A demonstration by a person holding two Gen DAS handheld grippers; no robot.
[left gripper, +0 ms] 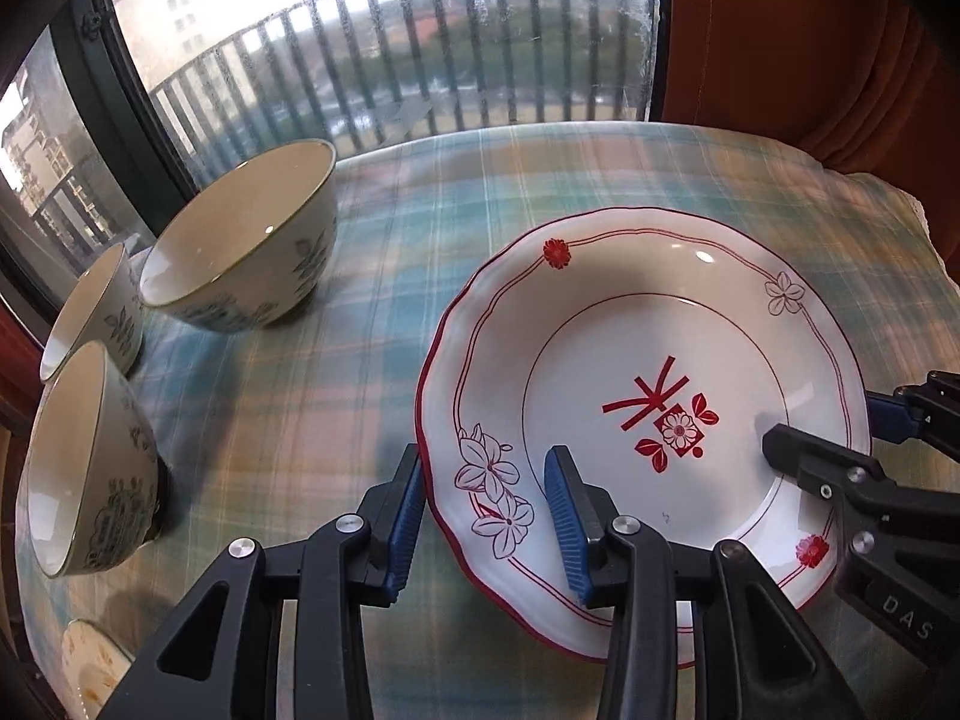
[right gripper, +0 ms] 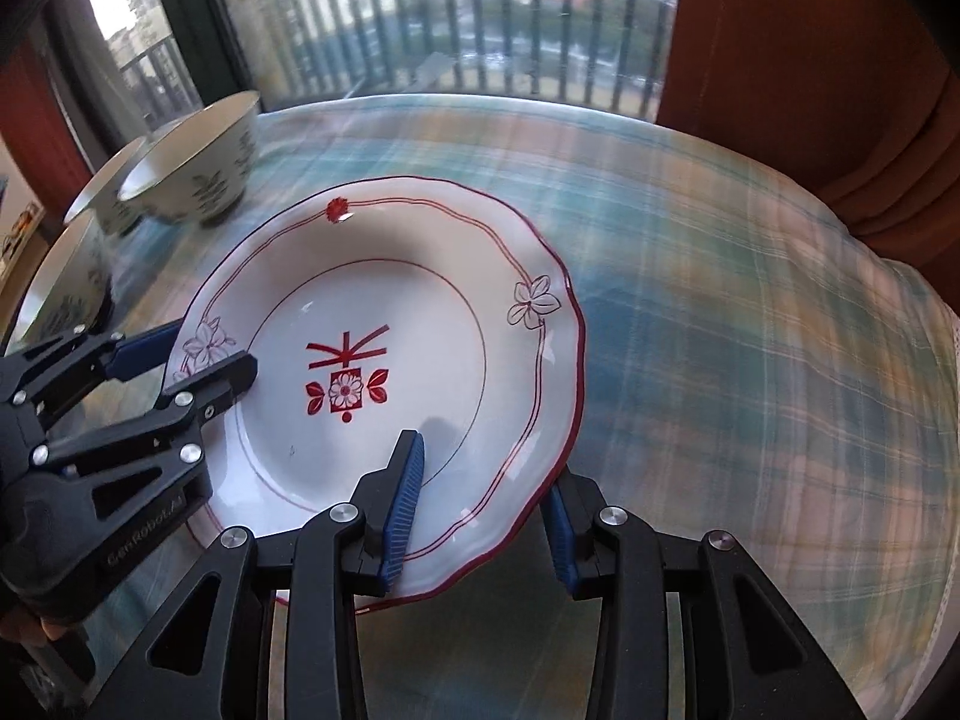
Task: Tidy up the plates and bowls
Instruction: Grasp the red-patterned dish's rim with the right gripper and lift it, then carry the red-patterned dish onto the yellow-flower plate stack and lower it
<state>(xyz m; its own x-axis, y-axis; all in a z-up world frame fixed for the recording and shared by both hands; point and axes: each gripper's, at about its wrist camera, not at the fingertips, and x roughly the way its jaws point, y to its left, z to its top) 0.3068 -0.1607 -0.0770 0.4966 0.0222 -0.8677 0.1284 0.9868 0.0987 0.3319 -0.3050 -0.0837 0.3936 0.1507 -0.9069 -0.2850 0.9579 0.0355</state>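
Note:
A white plate (left gripper: 648, 360) with a red scalloped rim, flower prints and a red centre mark is held between both grippers over the plaid tablecloth (left gripper: 372, 276). My left gripper (left gripper: 486, 516) is shut on the plate's left rim, one blue pad under it and one on top. My right gripper (right gripper: 480, 498) grips the plate (right gripper: 384, 324) at its right rim the same way. Each gripper shows in the other's view: the right gripper (left gripper: 825, 429) and the left gripper (right gripper: 204, 354). A shadow lies on the cloth under the plate's right edge.
Three floral bowls stand at the table's left: a large bowl (left gripper: 252, 240) and two smaller bowls (left gripper: 96, 306) (left gripper: 84, 462). Another dish's edge (left gripper: 90, 666) shows at the bottom left. A railed window lies behind, and an orange curtain (left gripper: 810, 42) hangs at the right.

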